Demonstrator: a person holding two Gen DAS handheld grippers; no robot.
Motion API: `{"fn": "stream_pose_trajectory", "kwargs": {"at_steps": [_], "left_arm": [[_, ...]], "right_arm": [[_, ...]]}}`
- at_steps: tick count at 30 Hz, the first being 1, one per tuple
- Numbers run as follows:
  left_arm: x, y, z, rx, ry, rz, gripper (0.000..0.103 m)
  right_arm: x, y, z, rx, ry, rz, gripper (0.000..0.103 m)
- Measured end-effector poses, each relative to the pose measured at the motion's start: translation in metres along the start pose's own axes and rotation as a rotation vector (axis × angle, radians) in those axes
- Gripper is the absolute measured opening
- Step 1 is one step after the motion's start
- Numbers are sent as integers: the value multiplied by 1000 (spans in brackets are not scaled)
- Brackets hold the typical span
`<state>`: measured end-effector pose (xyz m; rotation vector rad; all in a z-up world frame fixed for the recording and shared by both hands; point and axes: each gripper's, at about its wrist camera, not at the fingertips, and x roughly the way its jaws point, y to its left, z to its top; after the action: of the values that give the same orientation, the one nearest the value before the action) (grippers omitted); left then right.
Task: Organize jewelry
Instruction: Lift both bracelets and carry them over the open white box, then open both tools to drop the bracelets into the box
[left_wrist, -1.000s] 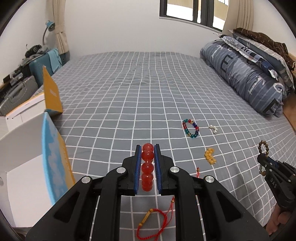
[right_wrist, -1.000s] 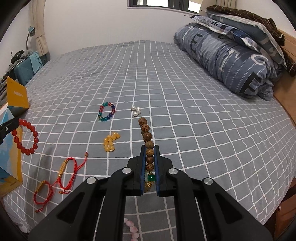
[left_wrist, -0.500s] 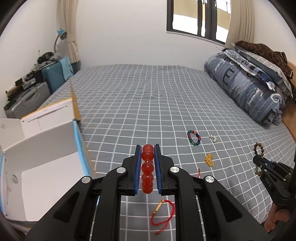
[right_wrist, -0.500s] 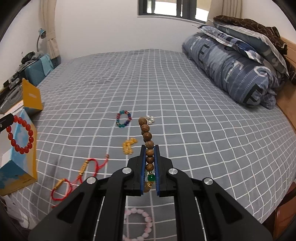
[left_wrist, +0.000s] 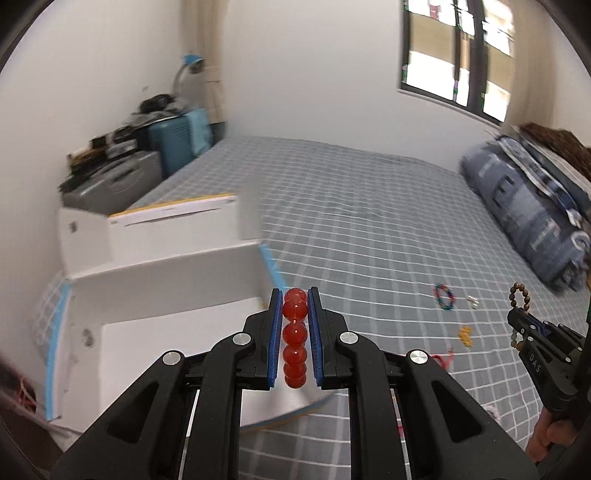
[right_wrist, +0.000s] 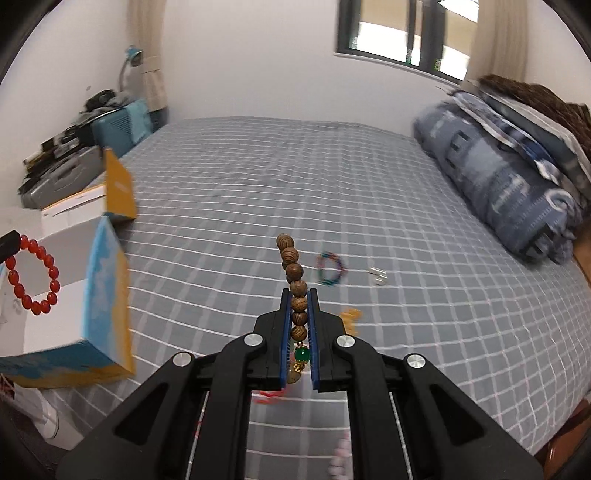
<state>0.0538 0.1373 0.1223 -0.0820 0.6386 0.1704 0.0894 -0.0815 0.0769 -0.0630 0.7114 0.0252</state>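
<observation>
Gripping a red bracelet edge-on, the left gripper hangs over the open white box at the bed's left edge. Its blue fingers are clenched on the beads, which stack in a line between the pads. In the right wrist view the same red bracelet shows as a full ring dangling in front of the box's white inside, with the box's blue and orange outer wall beside it.

The right gripper is clamped on a wooden bracelet, whose brown beads rise past the fingertips and lean slightly left; a green bead and a small gold piece sit lower between the fingers. From the left wrist view that gripper is at the far right, above the bed, with the wooden loop standing above it.

On the grey checked bed lie, well apart from the box, a multicolour bracelet, a small pale item just right of it, and a yellow piece nearer the right gripper. Red cord shows under the right gripper, and a blurred pink bracelet lies at the bottom edge. A folded blue duvet is piled at the right of the bed; suitcases stand beyond the box.
</observation>
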Motion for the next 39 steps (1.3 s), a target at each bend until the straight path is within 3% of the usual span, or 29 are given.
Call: {"fn": "stream_pose_trajectory", "kwargs": {"at_steps": [8, 16, 22, 27, 39], "left_arm": [[-4, 85, -5, -82, 21, 133, 13], [-2, 140, -20, -152, 58, 193, 13], [17, 169, -33, -207, 126, 212, 13], [36, 179, -40, -225, 179, 211, 13], [76, 189, -55, -252, 323, 216, 13]], "right_arm": [[-1, 94, 21, -101, -17, 117, 7], [-9, 190, 32, -212, -28, 265, 7], [2, 248, 27, -274, 34, 345, 7], [21, 277, 15, -297, 113, 381, 7], [76, 299, -8, -327, 297, 334, 7]]}}
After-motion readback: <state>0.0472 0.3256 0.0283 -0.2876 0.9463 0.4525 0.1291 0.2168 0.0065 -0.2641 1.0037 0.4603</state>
